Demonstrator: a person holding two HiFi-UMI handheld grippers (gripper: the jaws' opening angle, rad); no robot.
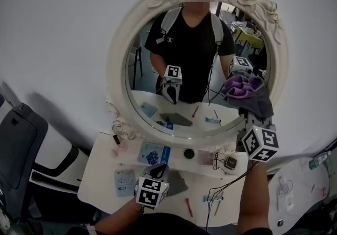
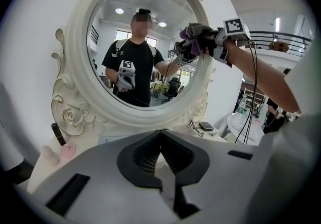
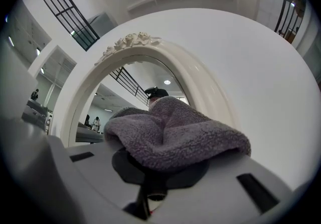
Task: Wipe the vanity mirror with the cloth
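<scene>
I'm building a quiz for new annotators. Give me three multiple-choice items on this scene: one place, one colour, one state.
1. Which side of the mirror is the cloth at? A top; B right; C bottom.
2. The mirror's frame is: A white; B gold; C black.
3. The right gripper is: A open, empty; B out of view; C shut on the cloth.
Key: B, the head view shows the cloth at the glass's right edge; A, the frame is plainly white; C, the jaws clamp the cloth.

White table (image 1: 100, 173), blue packet (image 1: 154, 153), green disc (image 1: 189, 153), dark chair (image 1: 20, 144), red pen (image 1: 188, 207)
</scene>
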